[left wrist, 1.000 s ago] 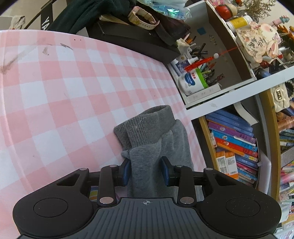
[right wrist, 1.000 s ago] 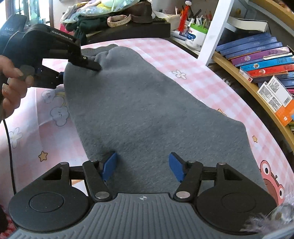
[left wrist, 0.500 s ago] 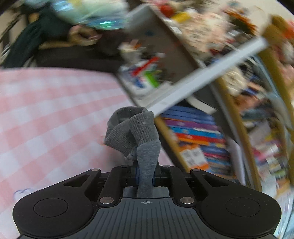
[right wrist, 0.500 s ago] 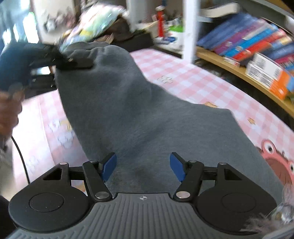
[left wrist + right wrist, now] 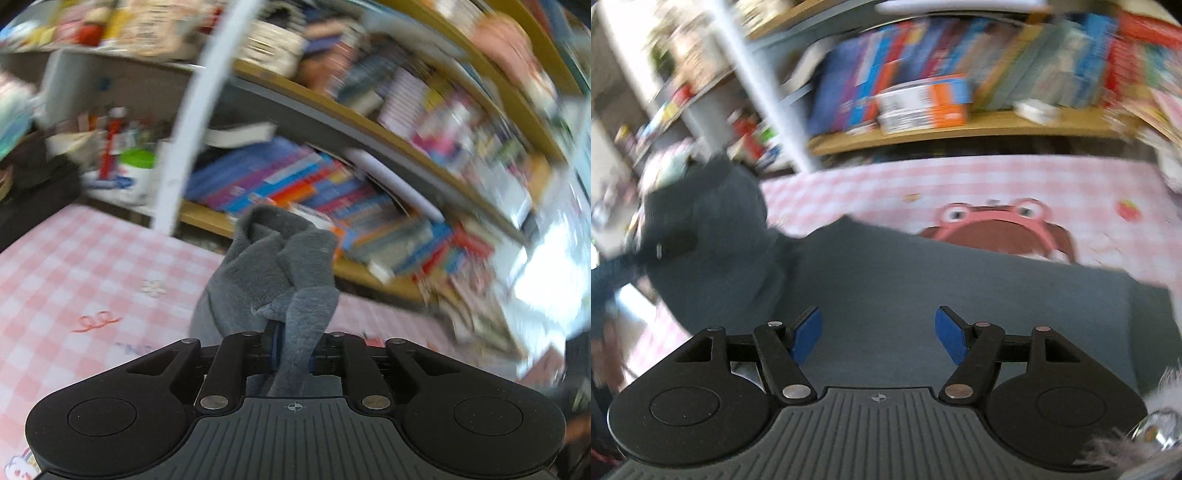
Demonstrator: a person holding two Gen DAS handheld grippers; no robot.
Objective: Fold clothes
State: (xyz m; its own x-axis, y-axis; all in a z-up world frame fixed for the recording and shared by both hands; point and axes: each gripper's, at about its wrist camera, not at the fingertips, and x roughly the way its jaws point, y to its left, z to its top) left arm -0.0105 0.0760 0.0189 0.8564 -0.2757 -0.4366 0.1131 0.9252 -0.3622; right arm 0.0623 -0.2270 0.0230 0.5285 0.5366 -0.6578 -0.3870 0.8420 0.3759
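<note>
A grey knit garment [image 5: 923, 295] lies on the pink checked tablecloth [image 5: 849, 188]. My left gripper [image 5: 291, 349] is shut on the garment's ribbed cuff end [image 5: 273, 266] and holds it lifted above the cloth [image 5: 74, 277]. In the right wrist view the lifted end [image 5: 713, 229] stands up at the left, blurred, with the left gripper beside it. My right gripper [image 5: 877, 330] is open, its blue pads [image 5: 807, 330] hovering over the flat part of the garment with nothing between them.
A bookshelf full of books [image 5: 332, 192] runs along the table's far edge, also in the right wrist view [image 5: 923, 96]. A white shelf post [image 5: 184, 147] and a cluttered stationery nook [image 5: 118, 155] stand at the left. A frog print [image 5: 993, 225] marks the cloth.
My left gripper closed on the cuff end and lifted it, swinging it toward the bookshelf side. The right gripper stayed open over the garment while its view swung right.
</note>
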